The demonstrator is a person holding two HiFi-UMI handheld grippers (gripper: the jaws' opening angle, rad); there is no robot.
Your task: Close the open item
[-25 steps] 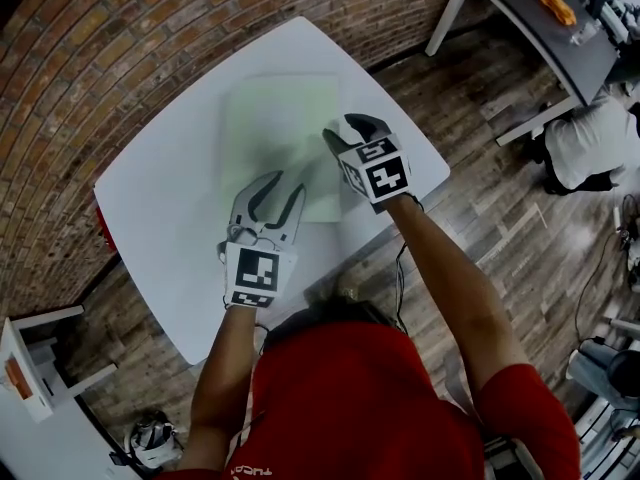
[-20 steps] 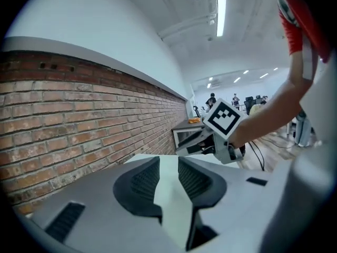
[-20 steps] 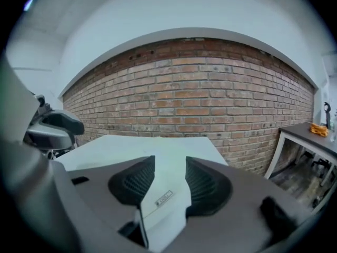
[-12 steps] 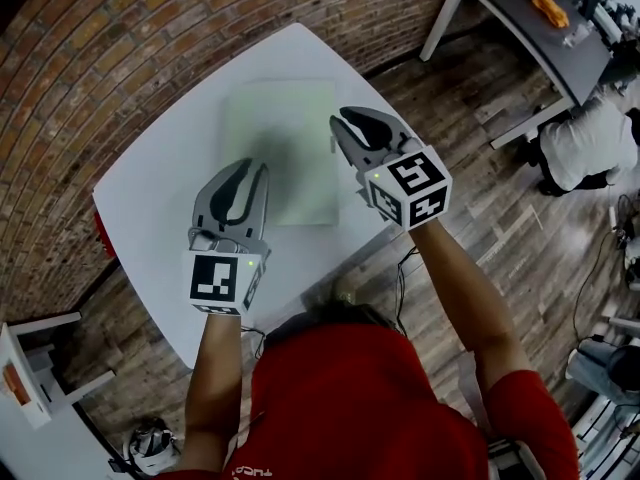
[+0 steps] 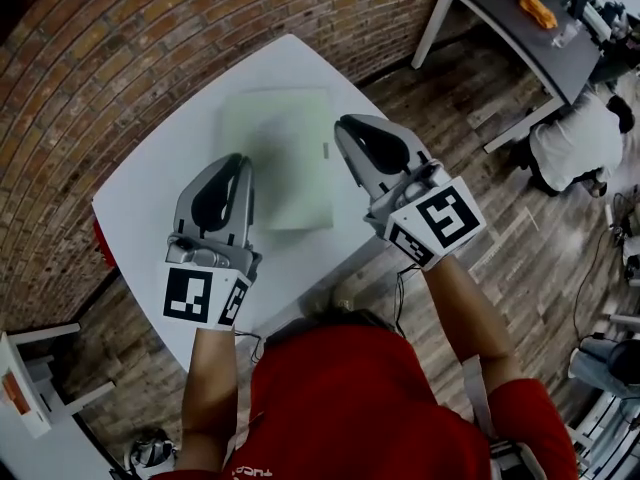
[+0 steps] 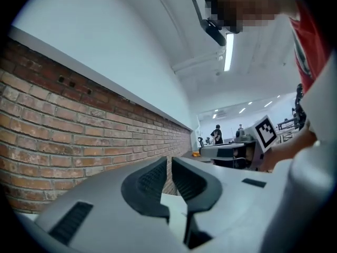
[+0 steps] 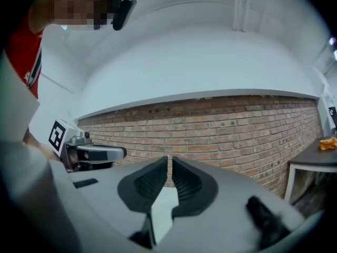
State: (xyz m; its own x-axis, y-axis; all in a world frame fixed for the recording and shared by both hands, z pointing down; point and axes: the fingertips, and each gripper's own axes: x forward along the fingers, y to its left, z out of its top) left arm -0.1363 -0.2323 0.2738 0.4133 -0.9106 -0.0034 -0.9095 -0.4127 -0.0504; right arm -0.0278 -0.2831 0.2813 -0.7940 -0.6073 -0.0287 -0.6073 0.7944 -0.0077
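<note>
A pale green flat case (image 5: 280,153) lies closed on the white table (image 5: 150,183), with a small latch on its right edge. Both grippers are held up off the table, pointing at the brick wall. My left gripper (image 5: 240,163) hovers over the case's left edge, and its jaws are closing to a thin slit with nothing between them (image 6: 169,159). My right gripper (image 5: 347,125) hangs just right of the case. Its jaws are closing too, nearly together and empty (image 7: 169,159). Neither touches the case.
A brick wall (image 5: 120,38) runs behind the table. At the top right stands a dark table (image 5: 520,28) with an orange thing on it, and a person in white (image 5: 575,143) is beside it. A white stool (image 5: 30,378) stands at the lower left on the wood floor.
Both grippers have lifted off the green case, come toward the camera and moved apart. Their jaws have narrowed from wide to almost together.
</note>
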